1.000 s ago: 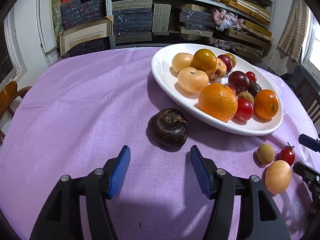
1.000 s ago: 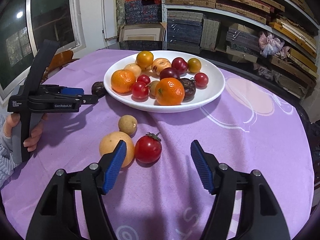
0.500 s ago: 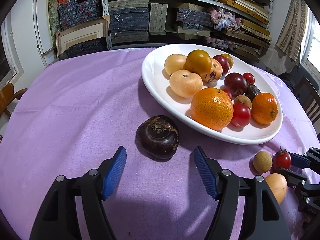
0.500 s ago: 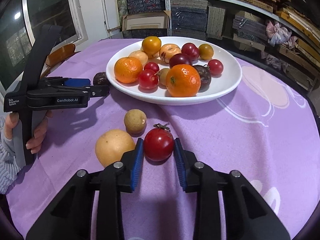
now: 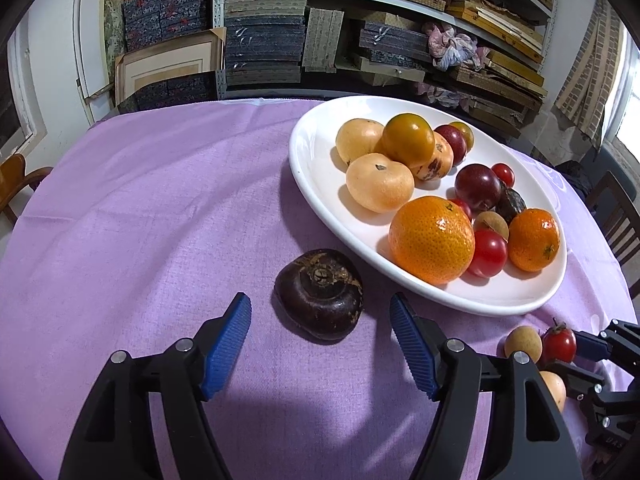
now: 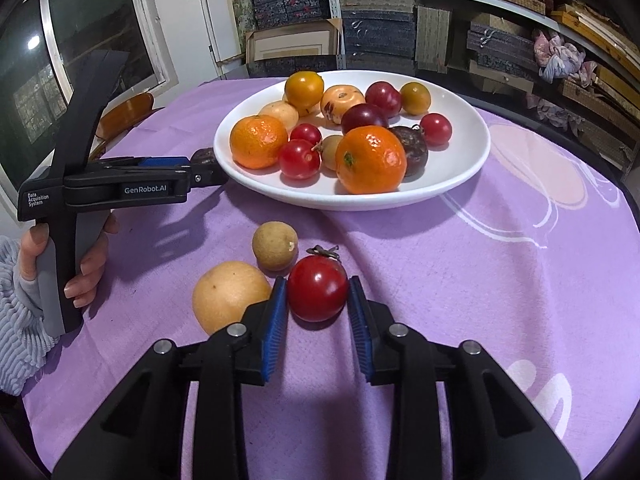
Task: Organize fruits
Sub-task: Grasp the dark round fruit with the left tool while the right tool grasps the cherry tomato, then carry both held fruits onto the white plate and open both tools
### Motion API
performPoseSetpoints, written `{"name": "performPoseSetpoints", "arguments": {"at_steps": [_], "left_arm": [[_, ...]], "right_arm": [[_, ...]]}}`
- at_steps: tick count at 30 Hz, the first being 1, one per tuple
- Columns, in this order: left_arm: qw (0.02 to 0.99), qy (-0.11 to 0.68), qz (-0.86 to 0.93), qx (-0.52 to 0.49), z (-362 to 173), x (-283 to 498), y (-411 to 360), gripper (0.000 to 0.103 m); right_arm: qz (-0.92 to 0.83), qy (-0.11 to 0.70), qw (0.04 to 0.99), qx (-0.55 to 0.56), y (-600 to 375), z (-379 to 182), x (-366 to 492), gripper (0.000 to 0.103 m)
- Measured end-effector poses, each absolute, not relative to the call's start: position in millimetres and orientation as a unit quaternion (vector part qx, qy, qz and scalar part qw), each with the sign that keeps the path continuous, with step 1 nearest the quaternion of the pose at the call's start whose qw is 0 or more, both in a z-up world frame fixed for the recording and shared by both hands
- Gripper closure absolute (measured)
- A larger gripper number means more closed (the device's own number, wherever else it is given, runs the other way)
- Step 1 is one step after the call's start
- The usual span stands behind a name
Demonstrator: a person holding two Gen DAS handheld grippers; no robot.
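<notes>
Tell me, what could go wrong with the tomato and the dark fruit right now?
The right gripper pinches the red tomato; squeezing harder might split it. Lifting may nudge the brown fruit touching it. The left gripper is opening around the dark fruit beside the white plate; its finger might bump the rim.

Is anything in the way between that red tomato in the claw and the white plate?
Nothing blocks it. The red tomato faces bare purple cloth up to the white plate; the small tan fruit sits left of that path.

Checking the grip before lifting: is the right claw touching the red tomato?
Touching. In the right wrist view, both pads of the right claw press the tomato's sides.
</notes>
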State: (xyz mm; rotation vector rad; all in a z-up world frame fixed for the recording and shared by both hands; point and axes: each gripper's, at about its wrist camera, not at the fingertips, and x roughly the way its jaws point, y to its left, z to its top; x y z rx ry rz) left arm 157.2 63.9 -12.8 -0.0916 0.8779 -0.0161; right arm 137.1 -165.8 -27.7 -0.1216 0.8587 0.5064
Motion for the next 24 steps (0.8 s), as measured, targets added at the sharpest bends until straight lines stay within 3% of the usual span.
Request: {"name": "performPoseSetpoints", "arguments": {"at_steps": [7,12,14,24], "left_arm": [[0.905,0.422,-0.003,-0.055,-11,157,67,0.032],[0.906,0.419,-0.003,-0.056,-10,157,69,0.054],[0.906,0.419,-0.008,-0.053,-10,156,68,0.058],[0.918,0.396,0.003,-0.029,-2,143,59,0.059]], "right_arm": [[0.242,0.412,0.877,-0.052,-169,-27,136,0.073],[0.242,0.412,0.877,-0.049,-170,-28,135,0.073],[0.242,0.412,0.877,-0.048,-171,-27,135,0.073],[0.240,0.409,0.879,-0.042,-174,-26,132,0.073]]}}
